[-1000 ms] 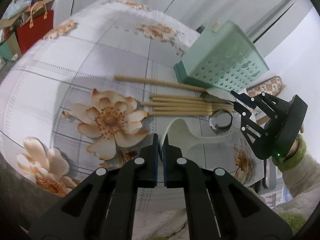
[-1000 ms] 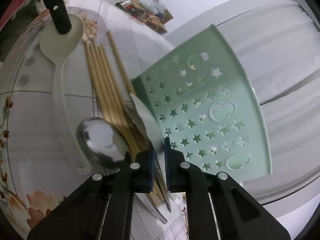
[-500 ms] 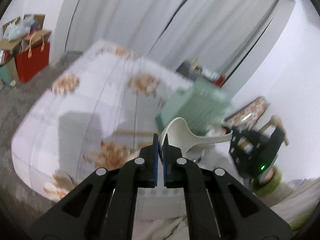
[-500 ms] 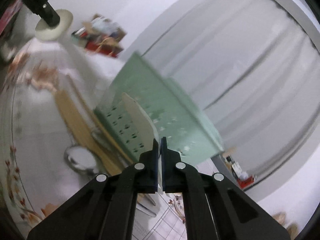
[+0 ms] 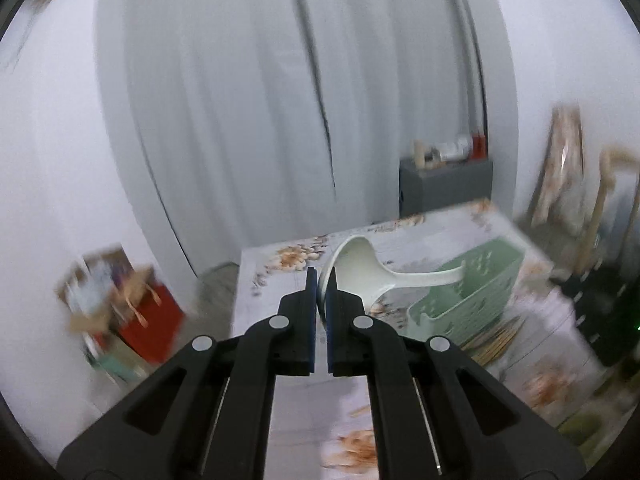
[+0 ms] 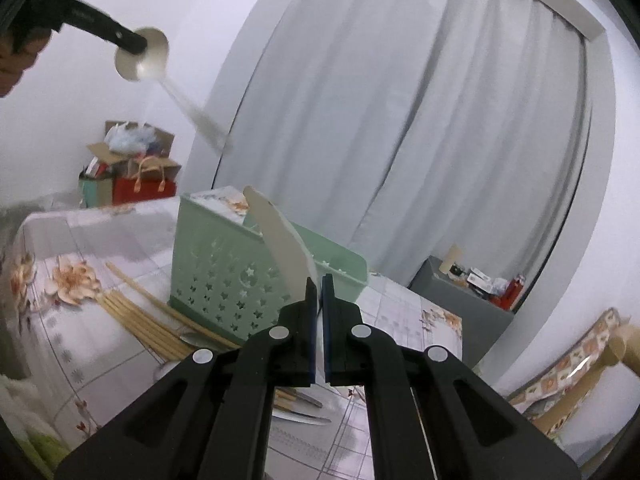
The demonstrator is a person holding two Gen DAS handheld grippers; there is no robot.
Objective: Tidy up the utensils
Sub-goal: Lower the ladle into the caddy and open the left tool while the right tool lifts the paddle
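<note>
Left wrist view shows my left tongs point(image 5: 319, 286) clamped on the white ladle point(image 5: 360, 270) bowl's rim above the green basket point(image 5: 472, 300), my right tongs point(image 6: 319, 286) pinching the white spatula point(image 6: 280, 240); I should lower both handle-first, slowly, into it.

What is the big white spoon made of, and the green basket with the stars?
The white ladle looks like matte plastic: pale, dull, softly speckled, though melamine or ceramic is possible. The green basket looks like moulded plastic: thin, even-coloured walls with star holes punched cleanly through.
</note>
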